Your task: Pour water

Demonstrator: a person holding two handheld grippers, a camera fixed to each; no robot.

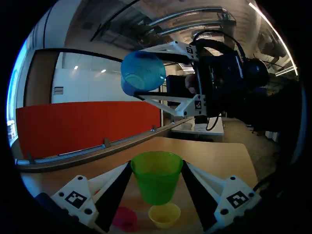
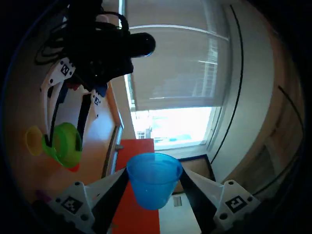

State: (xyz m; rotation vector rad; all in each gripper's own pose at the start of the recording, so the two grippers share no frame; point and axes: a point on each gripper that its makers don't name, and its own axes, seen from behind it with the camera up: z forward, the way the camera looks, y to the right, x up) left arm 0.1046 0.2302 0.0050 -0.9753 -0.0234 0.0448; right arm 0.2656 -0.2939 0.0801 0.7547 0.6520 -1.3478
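Note:
My left gripper [image 1: 157,177] is shut on a green cup [image 1: 156,176], held upright above the wooden table [image 1: 218,156]. Up and ahead, my right gripper [image 1: 144,80] holds a blue cup [image 1: 142,72] tipped on its side, mouth turned toward the left gripper's camera, high above the green cup. In the right gripper view, the right gripper [image 2: 154,183] is shut on the blue cup [image 2: 153,183]. There the left gripper [image 2: 64,142] sits at upper left with the green cup [image 2: 64,144] between its fingers. I cannot make out any water.
A yellow cup [image 1: 164,215] and a pink cup [image 1: 125,219] stand on the table under the green cup. The yellow cup [image 2: 34,141] is at far left in the right gripper view. An orange-red partition [image 1: 85,124] runs behind the table's far rail. A bright window [image 2: 171,93] is beyond.

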